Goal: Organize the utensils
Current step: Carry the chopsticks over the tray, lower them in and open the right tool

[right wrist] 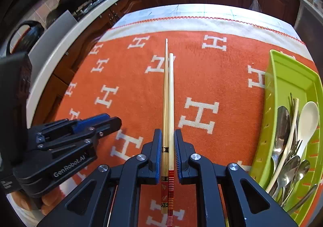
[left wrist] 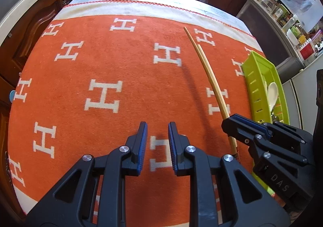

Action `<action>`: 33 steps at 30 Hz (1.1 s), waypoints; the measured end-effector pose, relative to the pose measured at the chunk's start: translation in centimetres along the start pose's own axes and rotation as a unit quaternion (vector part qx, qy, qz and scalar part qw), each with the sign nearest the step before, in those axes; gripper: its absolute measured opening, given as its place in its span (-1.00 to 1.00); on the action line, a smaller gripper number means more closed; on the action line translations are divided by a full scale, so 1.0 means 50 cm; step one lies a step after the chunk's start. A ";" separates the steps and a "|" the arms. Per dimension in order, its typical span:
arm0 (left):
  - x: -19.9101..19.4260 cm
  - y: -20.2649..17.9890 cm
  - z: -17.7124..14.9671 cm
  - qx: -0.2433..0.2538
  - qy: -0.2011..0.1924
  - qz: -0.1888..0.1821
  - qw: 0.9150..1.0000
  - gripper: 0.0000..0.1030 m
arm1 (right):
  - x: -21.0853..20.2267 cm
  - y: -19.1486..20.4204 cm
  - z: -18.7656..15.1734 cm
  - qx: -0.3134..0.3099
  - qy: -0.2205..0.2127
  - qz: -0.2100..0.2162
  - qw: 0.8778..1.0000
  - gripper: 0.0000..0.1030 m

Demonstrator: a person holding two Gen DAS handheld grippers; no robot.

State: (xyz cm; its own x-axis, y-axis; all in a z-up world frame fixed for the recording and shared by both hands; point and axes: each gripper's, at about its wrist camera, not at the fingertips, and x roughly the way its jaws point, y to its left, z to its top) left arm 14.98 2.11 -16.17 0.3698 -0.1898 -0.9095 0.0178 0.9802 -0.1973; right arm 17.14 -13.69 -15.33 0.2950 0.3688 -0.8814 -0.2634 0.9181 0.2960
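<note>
Chopsticks (right wrist: 168,106) beside tray rim (right wrist: 271,89)

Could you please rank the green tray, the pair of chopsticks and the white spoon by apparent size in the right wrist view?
1. green tray
2. pair of chopsticks, nearly as long, though nearer the camera
3. white spoon

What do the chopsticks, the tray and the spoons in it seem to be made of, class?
Chopsticks: probably bamboo or wood, pale with a fine grain, with painted red ends.
Tray: looks like moulded plastic, glossy lime green with slotted walls.
Metal spoons: likely steel, shiny and mirror-like.
White spoon: plastic or ceramic, smooth; unclear which.
</note>
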 end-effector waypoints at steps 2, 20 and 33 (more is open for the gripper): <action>-0.010 -0.009 0.000 0.006 -0.003 -0.001 1.000 -0.65 | -0.017 -0.006 0.000 0.011 -0.006 0.009 1.000 -0.78; -0.082 -0.230 -0.038 0.121 -0.018 -0.033 0.992 -0.32 | -0.250 -0.135 -0.099 0.112 -0.081 0.015 0.990 -0.78; -0.104 -0.348 -0.037 0.169 -0.026 -0.035 0.985 0.04 | -0.324 -0.258 -0.157 0.167 -0.112 -0.010 0.980 -0.78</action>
State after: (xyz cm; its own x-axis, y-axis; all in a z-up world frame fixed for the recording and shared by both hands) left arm 11.04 -14.04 -8.66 0.4034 -0.2637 -0.8762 0.3510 0.9289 -0.1180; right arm 8.53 -32.66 -7.75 0.5014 0.3376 -0.7966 0.0488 0.9082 0.4156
